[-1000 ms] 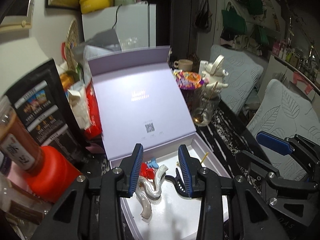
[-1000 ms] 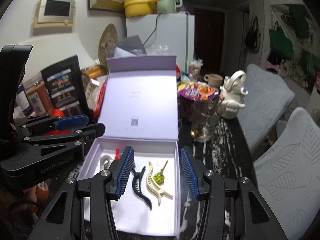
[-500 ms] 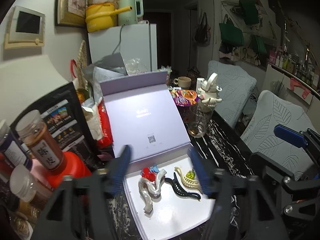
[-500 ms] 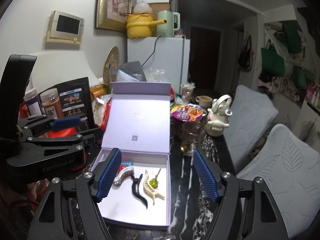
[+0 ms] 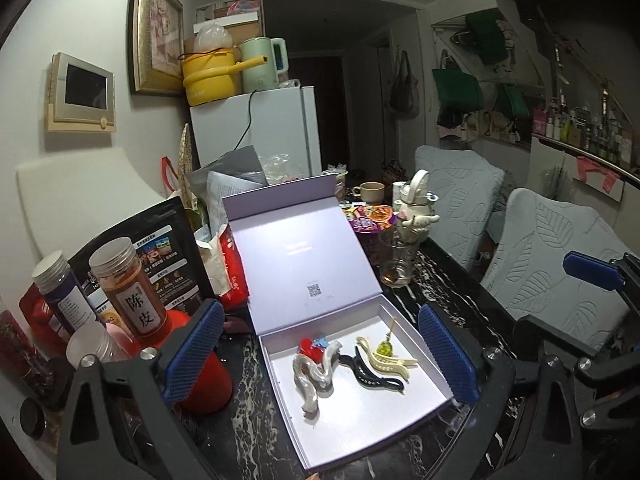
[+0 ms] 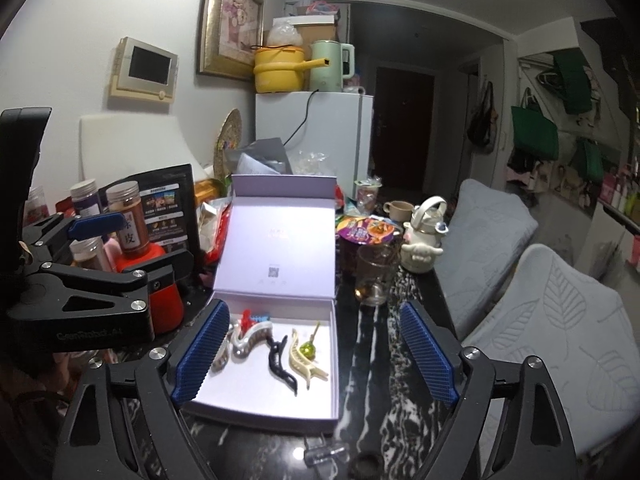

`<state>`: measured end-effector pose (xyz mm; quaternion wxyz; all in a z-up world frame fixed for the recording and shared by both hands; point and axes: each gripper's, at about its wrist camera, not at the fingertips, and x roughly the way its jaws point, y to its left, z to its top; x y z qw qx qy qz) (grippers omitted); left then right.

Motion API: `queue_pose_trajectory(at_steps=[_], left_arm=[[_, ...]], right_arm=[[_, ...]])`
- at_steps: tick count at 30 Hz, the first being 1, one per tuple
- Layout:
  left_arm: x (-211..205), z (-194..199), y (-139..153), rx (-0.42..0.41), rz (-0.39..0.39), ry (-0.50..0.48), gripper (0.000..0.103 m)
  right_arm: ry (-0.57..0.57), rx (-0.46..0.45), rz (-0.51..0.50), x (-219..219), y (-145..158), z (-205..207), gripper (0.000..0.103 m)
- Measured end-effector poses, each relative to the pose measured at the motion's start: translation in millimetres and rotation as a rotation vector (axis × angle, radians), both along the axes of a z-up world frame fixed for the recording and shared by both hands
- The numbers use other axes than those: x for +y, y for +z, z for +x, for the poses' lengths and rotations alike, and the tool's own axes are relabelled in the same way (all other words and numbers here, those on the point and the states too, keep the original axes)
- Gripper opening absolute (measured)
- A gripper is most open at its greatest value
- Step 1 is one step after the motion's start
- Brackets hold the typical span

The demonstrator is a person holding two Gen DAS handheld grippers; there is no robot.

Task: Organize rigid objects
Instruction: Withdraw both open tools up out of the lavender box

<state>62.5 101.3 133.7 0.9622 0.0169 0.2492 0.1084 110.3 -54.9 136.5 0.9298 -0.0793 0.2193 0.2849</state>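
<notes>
A lavender gift box [image 5: 408,420] sits open on the black marbled counter [image 5: 256,432], its hinged lid [image 5: 304,264] standing tilted back behind the white tray. Inside the tray lie the hair accessories in a loose row: a pearly grey wavy claw clip [image 5: 310,376] toward the left, with a small red clip [image 5: 310,349] and a bit of blue [image 5: 321,339] just behind it and touching; a black claw clip [image 5: 370,376] in the middle; and a cream claw clip [image 5: 386,358] to the right, with a green-beaded hair stick [image 5: 385,344] lying across it. From the right wrist view the same row shows as grey clip [image 6: 250,338], black clip [image 6: 282,362], cream clip [image 6: 306,362] and green bead [image 6: 308,347]. The left tongs [image 5: 320,364] hang above the near end of the box with their blue pads spread wide and nothing between them; the right tongs [image 6: 316,356] are likewise spread wide and bare, held over the box's right side. Left of the box stand a red container [image 5: 200,376], a spice jar with an orange-brown fill [image 5: 128,288], a purple-labelled jar [image 5: 64,292] and a black pouch [image 5: 160,248]. Right of the lid stand a glass cup [image 5: 398,264], a purple instant-noodle bowl [image 5: 370,216] and a white character bottle [image 5: 416,208].
</notes>
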Motion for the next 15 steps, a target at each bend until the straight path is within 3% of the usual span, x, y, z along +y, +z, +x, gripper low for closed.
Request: queue_pose_trajectory(at_steps=[15], left_arm=[[-41.5,-46.0,-24.4,0.004,-0.030,-0.097,0.100]], right_arm=[[-0.024,0.030,-0.002,-36.2,-28.3,-46.4,0.091]])
